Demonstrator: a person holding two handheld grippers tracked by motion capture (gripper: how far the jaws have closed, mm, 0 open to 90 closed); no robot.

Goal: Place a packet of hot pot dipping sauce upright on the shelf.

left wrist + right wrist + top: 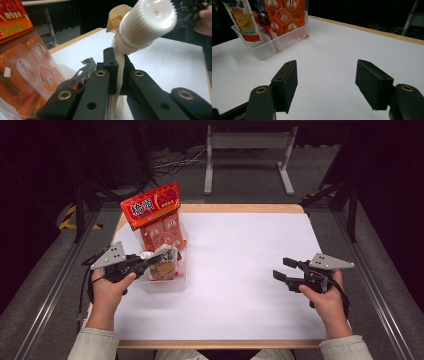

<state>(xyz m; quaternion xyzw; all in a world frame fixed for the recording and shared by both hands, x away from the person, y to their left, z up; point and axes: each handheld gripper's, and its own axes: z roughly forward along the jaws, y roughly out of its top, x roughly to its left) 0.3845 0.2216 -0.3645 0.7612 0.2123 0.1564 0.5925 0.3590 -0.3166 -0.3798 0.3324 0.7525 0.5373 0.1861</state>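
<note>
I hold the spouted pouch in the left hand-held gripper, jaws pressed together on the flat neck just below the white ribbed cap. Gripping there, on the stiff seam under the spout, keeps the soft body of the pouch from folding and lets it hang upright beneath the jaws. In the left gripper view the pouch film runs down between the two black jaws, with the cap standing clear above them.

The pouch hangs inside the clear plastic bin at the left side of the counter, its lower end below the bin's rim. From the right gripper view I cannot tell whether the pouch base touches the bin floor. I judge the step in hand to be setting the pouch into the bin, in front of the orange multipack with the red header card, which already stands at the far end of the bin and leans slightly back.

The right hand-held gripper hovers well apart on the bare right side of the counter, jaws spread, nothing between them. I keep it there so that it stays out of the left hand's path and remains ready.

The next move calls for the pouch to rest steadily against the multipack or the bin wall before release; otherwise it may tip.
</note>
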